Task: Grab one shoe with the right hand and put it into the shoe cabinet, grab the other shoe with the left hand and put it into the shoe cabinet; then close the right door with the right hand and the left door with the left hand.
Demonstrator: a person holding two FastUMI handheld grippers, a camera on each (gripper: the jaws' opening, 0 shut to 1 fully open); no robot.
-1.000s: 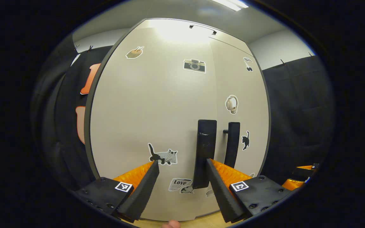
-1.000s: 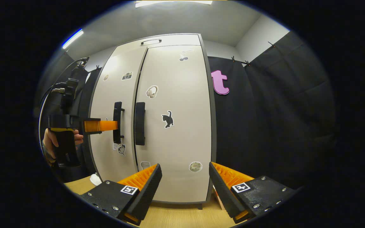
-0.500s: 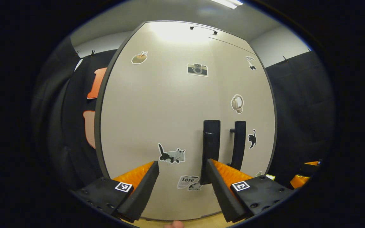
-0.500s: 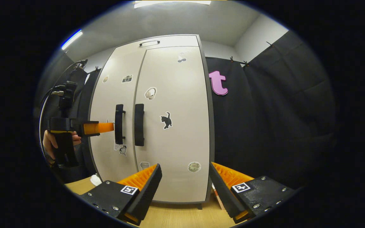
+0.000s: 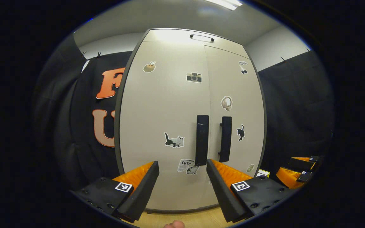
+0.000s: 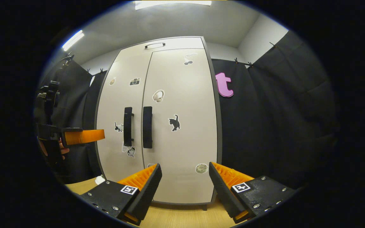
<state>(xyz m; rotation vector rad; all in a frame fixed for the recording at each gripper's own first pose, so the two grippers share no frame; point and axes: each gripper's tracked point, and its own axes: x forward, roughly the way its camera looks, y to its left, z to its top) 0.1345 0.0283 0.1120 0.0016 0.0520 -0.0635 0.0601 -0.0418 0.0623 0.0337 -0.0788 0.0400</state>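
The pale shoe cabinet (image 5: 157, 104) (image 6: 185, 142) stands upright with both doors closed flush. Its left door (image 5: 166, 95) (image 6: 119, 104) and right door (image 5: 236, 85) (image 6: 182, 95) carry small stickers. Two black vertical handles sit side by side at the middle seam: the left handle (image 5: 202, 139) (image 6: 127, 122) and the right handle (image 5: 225, 138) (image 6: 147, 126). My left gripper (image 5: 182, 167) is open, back from the doors, nothing between its fingers. In the right gripper view it hangs at the far left (image 6: 98, 135), held by a hand (image 6: 62, 152). My right gripper (image 6: 185, 171) (image 5: 296, 171) is open and empty too. No shoe is visible.
Black cloth walls flank the cabinet on both sides. A light wooden floor (image 6: 176, 217) runs under the cabinet's front edge. A small white object (image 6: 99, 180) lies on the floor by the cabinet's left corner. A small box (image 5: 262, 173) sits low at the cabinet's right.
The left gripper has pulled back from the left handle, so the cabinet looks smaller. The left door now sits flush with the right one. The right gripper barely shifted.
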